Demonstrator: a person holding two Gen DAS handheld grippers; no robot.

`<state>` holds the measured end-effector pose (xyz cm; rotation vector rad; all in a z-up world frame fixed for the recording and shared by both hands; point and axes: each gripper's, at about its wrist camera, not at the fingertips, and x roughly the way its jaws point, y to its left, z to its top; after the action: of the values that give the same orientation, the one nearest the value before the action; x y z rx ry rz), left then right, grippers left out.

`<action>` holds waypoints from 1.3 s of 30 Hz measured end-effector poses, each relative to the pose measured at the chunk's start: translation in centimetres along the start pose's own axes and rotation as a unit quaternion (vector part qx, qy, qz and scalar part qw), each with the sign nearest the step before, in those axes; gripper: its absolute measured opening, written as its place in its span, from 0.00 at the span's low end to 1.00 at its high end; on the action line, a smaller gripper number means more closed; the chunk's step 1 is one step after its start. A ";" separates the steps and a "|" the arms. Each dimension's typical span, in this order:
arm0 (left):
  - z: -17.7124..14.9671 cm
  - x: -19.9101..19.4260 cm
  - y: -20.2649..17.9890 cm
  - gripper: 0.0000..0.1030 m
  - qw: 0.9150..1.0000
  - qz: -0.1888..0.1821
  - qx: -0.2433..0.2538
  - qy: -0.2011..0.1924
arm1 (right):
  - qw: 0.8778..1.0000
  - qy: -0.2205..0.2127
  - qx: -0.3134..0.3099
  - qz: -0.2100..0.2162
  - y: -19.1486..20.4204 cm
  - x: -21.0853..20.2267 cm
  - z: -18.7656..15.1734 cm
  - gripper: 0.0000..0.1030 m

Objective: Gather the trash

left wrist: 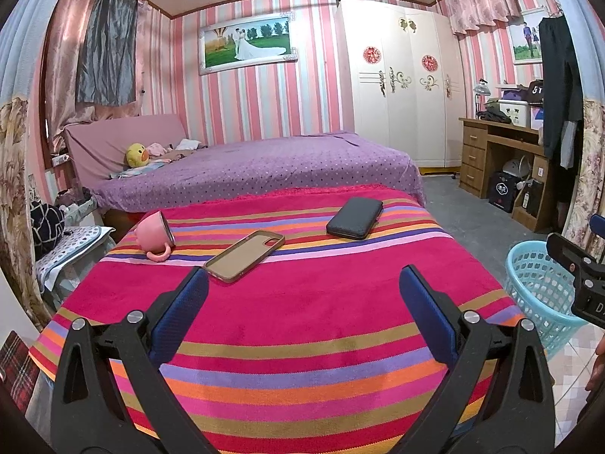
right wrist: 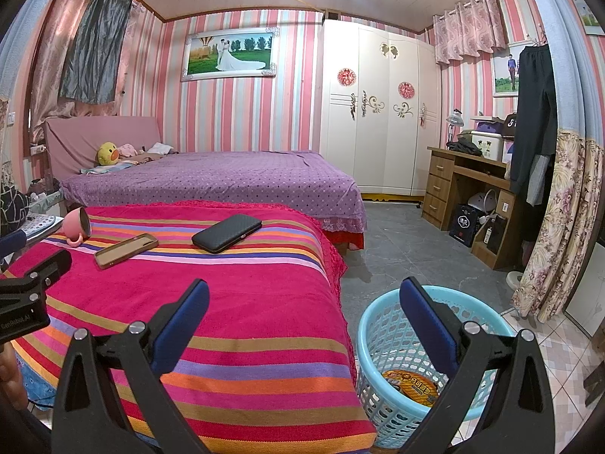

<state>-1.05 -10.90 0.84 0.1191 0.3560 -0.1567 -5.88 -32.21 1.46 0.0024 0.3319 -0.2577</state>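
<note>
both tongs are spread wide and hold nothing: the left tongs (left wrist: pixel 302 283) hover over the near part of the striped surface (left wrist: pixel 302 310), the right tongs (right wrist: pixel 302 299) straddle that surface's right edge, above the blue basket (right wrist: pixel 368 340). the basket stands on the floor just beside the striped surface, to its right, and a yellow printed wrapper (right wrist: pixel 412 386) already lies in its bottom. on the striped surface, toward its far end, lie a tipped pink mug (left wrist: pixel 153 232), a tan phone case (left wrist: pixel 245 255) and a black wallet (left wrist: pixel 355 217), none of which looks like trash. my judgement: the collecting is done or nearly so, since no loose litter shows on the surface. the next move calls for scanning for leftover scraps before reaching.
</note>
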 end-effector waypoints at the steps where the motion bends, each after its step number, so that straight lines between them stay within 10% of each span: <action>1: 0.0 0.0 0.0 0.95 1.000 0.000 0.000 0.000 | 1.000 0.000 0.000 0.000 0.0 0.0 0.0 0.95; 39: -0.2 -0.1 0.2 0.95 1.000 -0.004 -0.002 0.001 | 1.000 0.000 0.001 0.000 -0.1 0.0 0.0 0.95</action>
<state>-1.15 -10.66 0.72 0.1139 0.3590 -0.1635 -5.90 -32.26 1.44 0.0039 0.3313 -0.2579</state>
